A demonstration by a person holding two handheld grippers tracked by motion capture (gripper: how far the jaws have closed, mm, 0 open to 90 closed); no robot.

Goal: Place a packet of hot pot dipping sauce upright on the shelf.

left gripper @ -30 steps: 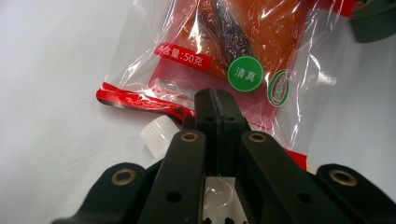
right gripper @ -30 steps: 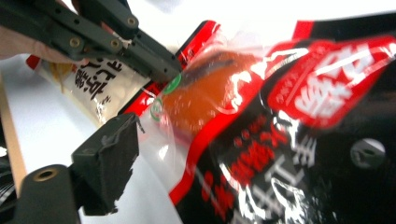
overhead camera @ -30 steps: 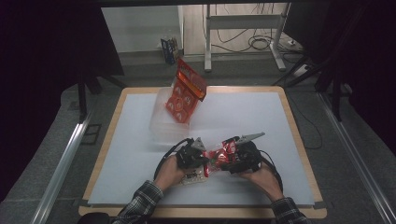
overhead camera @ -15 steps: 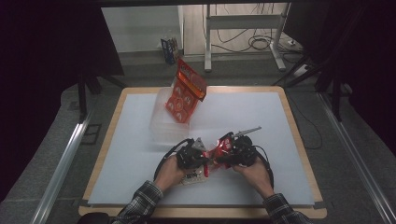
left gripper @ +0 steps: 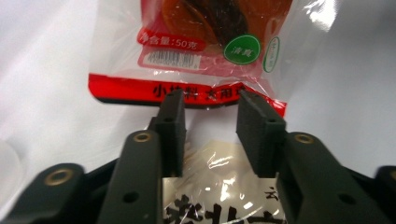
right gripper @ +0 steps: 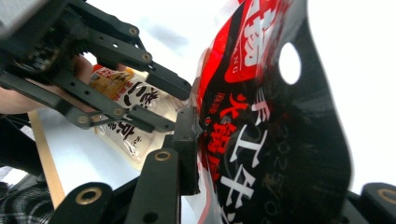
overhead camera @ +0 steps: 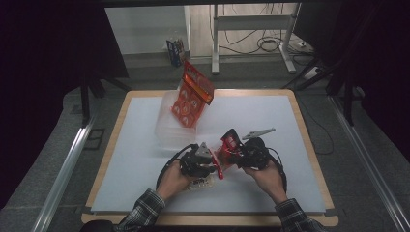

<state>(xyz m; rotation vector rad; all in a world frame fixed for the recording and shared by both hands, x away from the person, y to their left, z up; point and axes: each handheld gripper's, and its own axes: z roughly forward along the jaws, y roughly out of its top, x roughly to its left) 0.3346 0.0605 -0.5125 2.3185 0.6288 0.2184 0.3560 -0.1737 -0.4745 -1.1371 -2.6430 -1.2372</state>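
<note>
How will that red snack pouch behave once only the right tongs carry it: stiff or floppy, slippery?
Likely floppy: the red snack pouch is thin film that creases and bends where the right tongs pinch it. Probably slippery, since the surface is glossy with glare. Seems light for its size; it stands above the table from one edge.

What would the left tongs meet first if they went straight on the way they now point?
Probably the red-edged snack packet just past the left tongs, whose jaws have just been opening with nothing pressed between them. Depth is unclear.
</note>
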